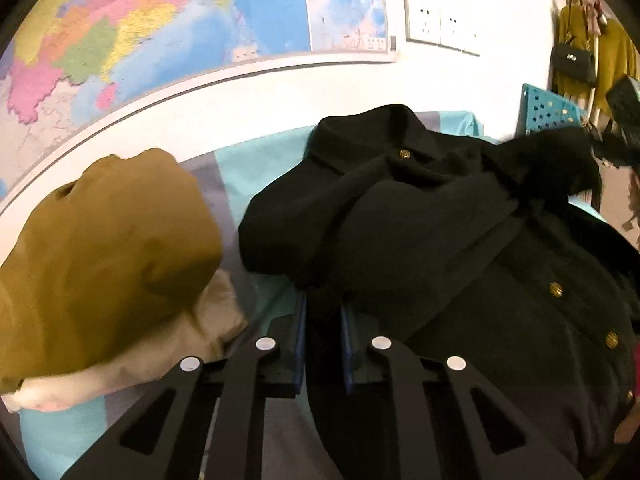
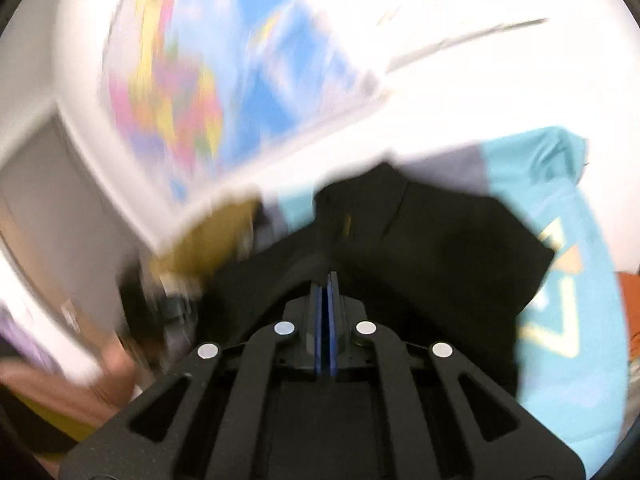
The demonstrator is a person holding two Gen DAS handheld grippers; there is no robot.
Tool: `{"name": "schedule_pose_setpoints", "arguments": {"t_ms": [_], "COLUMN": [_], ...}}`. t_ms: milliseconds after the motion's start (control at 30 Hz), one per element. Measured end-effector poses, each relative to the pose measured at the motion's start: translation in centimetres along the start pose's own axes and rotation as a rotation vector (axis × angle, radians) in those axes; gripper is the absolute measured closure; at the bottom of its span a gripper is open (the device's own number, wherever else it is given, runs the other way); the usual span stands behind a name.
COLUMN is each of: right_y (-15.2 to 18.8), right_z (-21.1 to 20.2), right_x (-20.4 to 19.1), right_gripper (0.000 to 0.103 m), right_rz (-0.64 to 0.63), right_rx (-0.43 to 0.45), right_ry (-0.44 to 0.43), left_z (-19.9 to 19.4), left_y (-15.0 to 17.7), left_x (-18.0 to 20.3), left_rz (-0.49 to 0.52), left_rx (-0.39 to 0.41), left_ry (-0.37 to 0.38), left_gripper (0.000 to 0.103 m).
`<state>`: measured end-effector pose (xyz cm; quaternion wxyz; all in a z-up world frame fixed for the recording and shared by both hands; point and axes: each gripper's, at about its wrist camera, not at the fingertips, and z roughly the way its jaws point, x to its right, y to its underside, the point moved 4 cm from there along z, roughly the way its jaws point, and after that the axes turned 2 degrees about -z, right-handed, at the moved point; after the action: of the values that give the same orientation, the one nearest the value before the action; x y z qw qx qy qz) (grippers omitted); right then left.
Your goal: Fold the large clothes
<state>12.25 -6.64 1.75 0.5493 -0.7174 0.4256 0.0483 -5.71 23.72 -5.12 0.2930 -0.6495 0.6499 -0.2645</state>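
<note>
The black button-front jacket (image 1: 420, 220) is lying crumpled across the middle of the bed (image 1: 256, 160), its collar toward the far edge under the wall map (image 1: 160, 32) and its gold-buttoned placket running down toward the near right. A mustard garment (image 1: 104, 248), already bundled, is sitting beside it toward the left edge.

The left tool (image 1: 323, 316) is pinching a fold of the jacket's black cloth near its near-left edge; its blue pads are standing only slightly apart with fabric filling the gap. The right tool (image 2: 327, 300) is pressed fully together over the jacket; its view is badly smeared, and I cannot tell whether any cloth is caught between the pads, though none shows there.

The step in hand looks like taking hold of the jacket to spread it flat before any fold. To do it well, the left grip should be taking only the top layer at a seam or hem, not a bunched handful. The right side probably needs a fresh bite on the opposite edge, spread first and then closed on cloth. Both hands should then be lifting evenly and drawing apart so the sleeve lying across the chest falls clear and the placket lies straight.
</note>
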Motion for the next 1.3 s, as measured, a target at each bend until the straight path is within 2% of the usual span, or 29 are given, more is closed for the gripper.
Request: {"name": "schedule_pose_setpoints", "arguments": {"t_ms": [67,133,200,233,267,300,333,367,433,500,533,600,667,767,967,1067,1167,1200,1267,1300], "right_y": [-1.0,-0.4,0.7,1.6,2.2,2.6,2.8,2.7,2.5,2.4,2.3,2.7,3.2,3.8,2.2,2.8,4.3,4.8,5.6,5.7], "right_z": [-1.0,0.0,1.1,2.0,2.3,2.2,2.0,1.3,0.0,-0.5,-0.4,0.5,2.3,3.6,-0.7,-1.5,-0.6,0.1,1.7,2.8], "right_x": [2.5,4.7,6.2,7.1,7.6,7.9,7.9,7.5,6.7,4.9,4.0,2.5,1.7,1.7,0.8,-0.5,-1.9,-2.0,-1.8,-1.3], "right_gripper": [0.101,0.099,0.091,0.079,0.072,0.059,0.053,0.052,0.041,0.031,0.023,0.017,0.017,0.017,0.017,0.017,0.017,0.020,0.039,0.065], "right_rz": [0.049,0.067,0.081,0.088,0.109,0.122,0.125,0.114,0.082,0.006,-0.043,-0.145,-0.212,-0.232,-0.178,-0.215,-0.295,-0.325,-0.354,-0.351], "right_rx": [0.012,-0.064,-0.128,-0.183,-0.201,-0.200,-0.189,-0.152,-0.090,-0.068,-0.081,-0.126,-0.183,-0.234,-0.078,-0.080,-0.130,-0.159,-0.225,-0.262], "right_ry": [0.075,0.154,0.245,0.279,0.277,0.277,0.273,0.252,0.242,0.218,0.222,0.264,0.301,0.298,0.211,0.183,0.168,0.186,0.222,0.237], "left_z": [0.0,0.6,1.0,0.8,0.2,-0.3,-1.2,-1.9,-2.6,-2.4,-1.8,-0.2,1.5,4.6,6.3,6.6,6.6,6.6,6.7,6.8], "left_y": [1.1,2.3,2.8,2.8,2.5,2.2,1.5,0.9,0.0,-0.8,-1.2,-1.7,-2.2,-3.1,-4.9,-5.2,-5.3,-5.4,-5.7,-5.8], "left_x": [-0.2,0.6,1.2,1.1,0.8,0.5,0.0,-0.4,-0.7,-0.6,-0.3,0.2,0.3,-0.1,-0.2,-0.4,-0.3,-0.3,-0.3,-0.2], "left_rz": [0.019,0.082,0.126,0.121,0.103,0.081,0.045,0.017,-0.009,-0.018,-0.015,-0.005,-0.022,-0.077,-0.103,-0.108,-0.113,-0.111,-0.111,-0.112], "left_rx": [-0.030,-0.079,-0.109,-0.105,-0.084,-0.061,-0.025,0.004,0.037,0.028,0.015,-0.022,-0.069,-0.136,-0.147,-0.151,-0.151,-0.149,-0.148,-0.153], "left_ry": [0.026,0.026,-0.023,-0.022,-0.002,0.020,0.053,0.078,0.095,0.101,0.096,0.082,0.078,0.077,0.080,0.082,0.080,0.080,0.080,0.082], "left_gripper": [0.090,0.087,0.083,0.081,0.079,0.073,0.066,0.058,0.058,0.058,0.058,0.058,0.058,0.058,0.058,0.058,0.058,0.058,0.058,0.058]}}
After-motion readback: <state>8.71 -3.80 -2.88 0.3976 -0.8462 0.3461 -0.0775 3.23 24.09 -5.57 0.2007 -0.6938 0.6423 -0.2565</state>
